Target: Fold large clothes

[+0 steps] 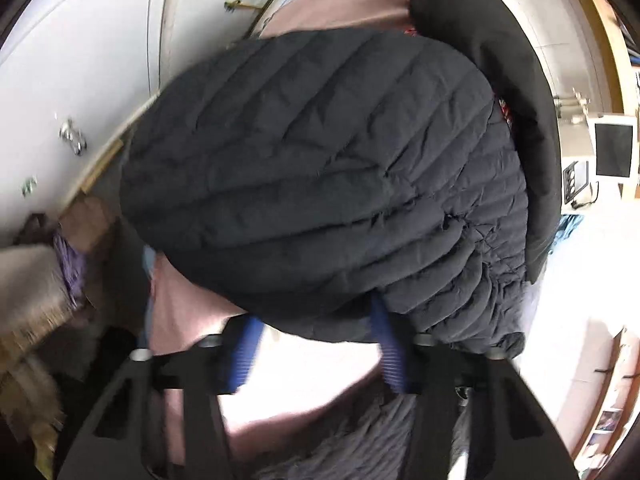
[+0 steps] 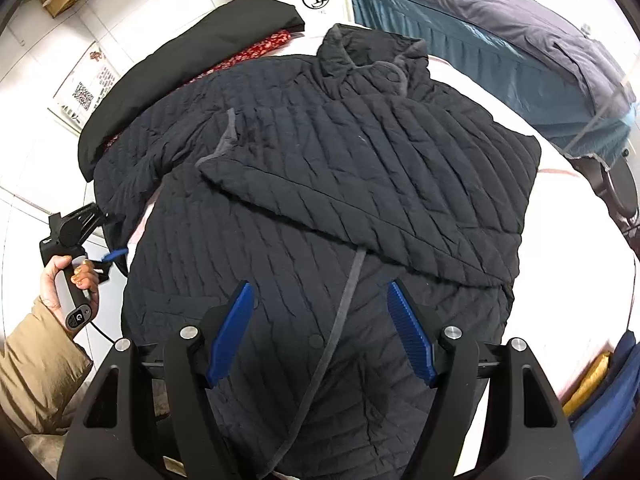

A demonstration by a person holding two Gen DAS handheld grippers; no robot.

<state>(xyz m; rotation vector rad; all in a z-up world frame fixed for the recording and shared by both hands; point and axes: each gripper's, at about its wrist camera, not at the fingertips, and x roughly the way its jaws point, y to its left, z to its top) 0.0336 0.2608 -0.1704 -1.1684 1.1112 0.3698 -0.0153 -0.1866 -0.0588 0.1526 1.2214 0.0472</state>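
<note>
A dark quilted jacket (image 2: 320,168) lies front up on the pale table (image 2: 568,248), collar at the far end, one sleeve folded across the chest. My right gripper (image 2: 319,286) hangs open over the jacket's lower front by the grey placket, with nothing between its blue fingers (image 2: 234,328). In the left wrist view the jacket (image 1: 320,168) fills the picture, blurred. My left gripper (image 1: 316,312) is at the jacket's near edge, which covers its fingertips; whether the pads press the cloth is hidden. It also shows at the jacket's left edge as the left gripper (image 2: 108,240), held by a hand (image 2: 68,280).
A black garment (image 2: 192,52) and a red patterned cloth (image 2: 260,48) lie behind the jacket. A bed (image 2: 500,52) with teal and dark covers stands at the back right. White cupboard doors (image 1: 80,60) and a small monitor (image 1: 614,150) flank the table.
</note>
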